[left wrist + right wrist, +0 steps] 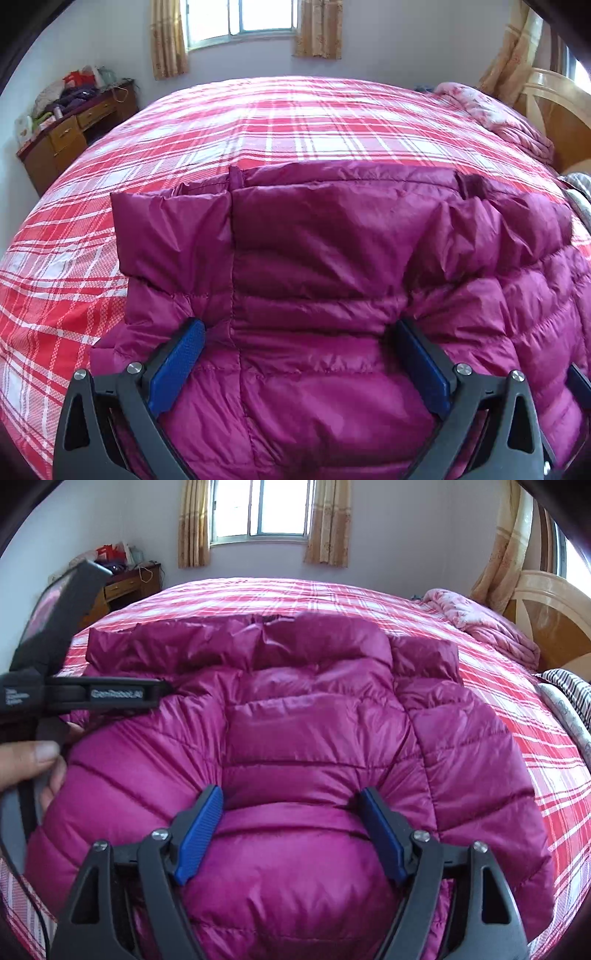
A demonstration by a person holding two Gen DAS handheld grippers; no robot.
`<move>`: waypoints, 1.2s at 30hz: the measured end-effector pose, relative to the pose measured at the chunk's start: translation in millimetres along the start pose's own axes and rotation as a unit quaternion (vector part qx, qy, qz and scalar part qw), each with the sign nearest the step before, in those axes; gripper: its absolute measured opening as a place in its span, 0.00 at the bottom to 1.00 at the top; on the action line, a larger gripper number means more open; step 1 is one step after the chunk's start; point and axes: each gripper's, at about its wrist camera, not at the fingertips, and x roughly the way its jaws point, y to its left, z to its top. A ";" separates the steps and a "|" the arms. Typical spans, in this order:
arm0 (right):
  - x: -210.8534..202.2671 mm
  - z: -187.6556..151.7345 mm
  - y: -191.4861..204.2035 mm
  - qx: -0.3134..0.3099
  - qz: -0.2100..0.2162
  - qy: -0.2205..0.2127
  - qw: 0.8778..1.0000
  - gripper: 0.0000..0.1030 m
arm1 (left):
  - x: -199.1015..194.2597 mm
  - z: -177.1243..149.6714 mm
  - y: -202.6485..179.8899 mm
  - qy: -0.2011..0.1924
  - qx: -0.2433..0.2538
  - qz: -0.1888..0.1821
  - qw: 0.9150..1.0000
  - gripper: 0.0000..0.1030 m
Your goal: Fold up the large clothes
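A magenta puffer jacket point(314, 258) lies spread on the red plaid bed sheet point(295, 118), its sleeves folded in across the body. My left gripper point(299, 332) stands wide open over the jacket's near part, with its blue fingertips point(192, 332) dented into the puffy fabric. In the right wrist view the jacket point(314, 720) bulges up between the blue pads point(207, 812) of my right gripper point(291, 794), which is also wide open. The left gripper point(164, 690) shows side-on at the left edge there, held by a hand point(33, 760), its tip at the jacket's left shoulder.
A folded pink quilt point(498, 114) and a wooden headboard point(561, 110) are at the bed's right end. A striped cloth point(569, 690) lies at the right edge. A cluttered wooden dresser point(74, 125) stands left of the bed, under curtained windows.
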 end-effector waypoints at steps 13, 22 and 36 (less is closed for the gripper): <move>-29.6 -33.5 -2.4 0.006 -0.004 -0.023 1.000 0.78 | -123.1 -112.0 96.5 -0.059 -0.147 -0.065 0.985 0.99; -25.1 -37.2 -1.3 0.008 -0.017 -0.022 1.000 0.79 | -105.3 -137.7 94.0 -0.043 -0.228 -0.138 0.963 0.57; -32.6 -47.8 -7.3 0.036 -0.005 -0.042 0.998 0.79 | -158.6 -105.2 79.1 -0.126 -0.184 -0.240 0.945 0.07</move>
